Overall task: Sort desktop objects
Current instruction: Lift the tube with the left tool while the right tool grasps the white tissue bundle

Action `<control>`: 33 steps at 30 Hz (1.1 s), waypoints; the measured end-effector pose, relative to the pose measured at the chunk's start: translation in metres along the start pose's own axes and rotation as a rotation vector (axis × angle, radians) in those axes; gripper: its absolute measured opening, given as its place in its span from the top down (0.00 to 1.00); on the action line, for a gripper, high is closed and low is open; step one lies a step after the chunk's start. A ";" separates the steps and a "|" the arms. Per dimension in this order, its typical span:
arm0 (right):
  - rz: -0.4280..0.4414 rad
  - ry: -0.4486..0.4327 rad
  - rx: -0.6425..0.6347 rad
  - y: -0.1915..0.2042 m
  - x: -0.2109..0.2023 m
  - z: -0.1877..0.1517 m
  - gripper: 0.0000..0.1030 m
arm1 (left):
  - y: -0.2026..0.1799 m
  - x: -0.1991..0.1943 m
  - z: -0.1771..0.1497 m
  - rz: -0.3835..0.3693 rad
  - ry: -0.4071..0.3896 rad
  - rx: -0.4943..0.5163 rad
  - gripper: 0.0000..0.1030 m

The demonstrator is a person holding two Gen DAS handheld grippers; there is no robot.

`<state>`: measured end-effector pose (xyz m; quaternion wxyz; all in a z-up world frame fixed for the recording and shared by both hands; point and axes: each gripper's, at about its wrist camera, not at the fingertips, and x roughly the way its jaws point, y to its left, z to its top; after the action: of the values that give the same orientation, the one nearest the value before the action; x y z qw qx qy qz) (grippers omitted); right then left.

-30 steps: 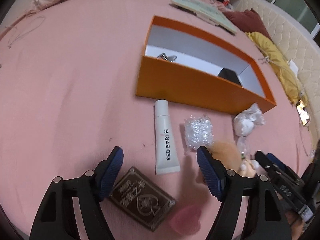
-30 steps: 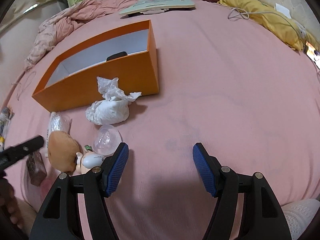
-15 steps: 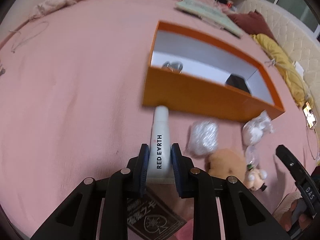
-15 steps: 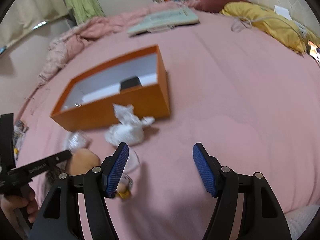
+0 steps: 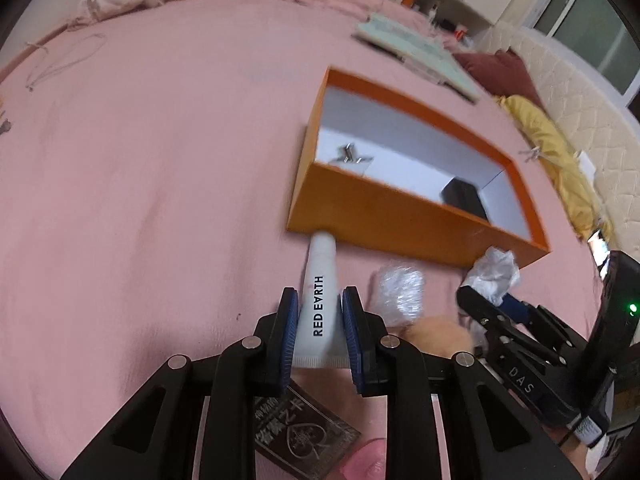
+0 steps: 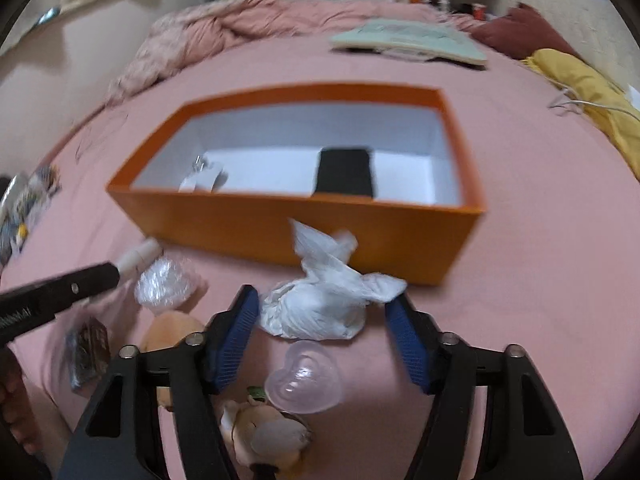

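My left gripper [image 5: 320, 332] is shut on a white RED EARTH tube [image 5: 320, 300], held just above the pink bed with its cap close to the orange box [image 5: 384, 216]. The tube's cap also shows in the right wrist view [image 6: 138, 258]. My right gripper [image 6: 324, 340] is open, its fingers either side of a crumpled white tissue wad [image 6: 324, 304] in front of the box [image 6: 280, 232]. The box holds a black item [image 6: 346, 176] and a small metal piece [image 6: 202, 172].
Near the tissue lie a clear heart-shaped case [image 6: 304, 378], a crinkled plastic wrap [image 6: 166, 282], a tan plush toy [image 6: 172, 330], a small figure [image 6: 264, 432] and a dark card box [image 5: 300, 432]. A green book [image 6: 408, 38] and yellow cloth [image 6: 580, 84] lie behind.
My left gripper closed on the tube and has lifted it toward the box. My right gripper has moved left and forward until its open fingers sit around the tissue wad.
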<state>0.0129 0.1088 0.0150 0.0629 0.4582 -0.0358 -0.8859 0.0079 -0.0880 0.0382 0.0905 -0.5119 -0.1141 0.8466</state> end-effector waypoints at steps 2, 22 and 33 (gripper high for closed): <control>0.000 -0.003 0.002 0.002 0.000 -0.001 0.67 | 0.001 0.006 0.000 0.007 0.020 -0.005 0.80; 0.061 -0.169 0.136 -0.017 -0.045 0.004 0.70 | -0.012 -0.019 0.008 -0.034 -0.109 0.045 0.82; 0.108 -0.243 0.146 -0.019 -0.059 0.024 0.70 | -0.046 -0.052 0.024 -0.094 -0.305 0.174 0.82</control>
<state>0.0255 0.1366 0.0739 0.0719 0.3485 -0.1321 -0.9252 0.0123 -0.0607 0.1060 0.1557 -0.3621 -0.0768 0.9158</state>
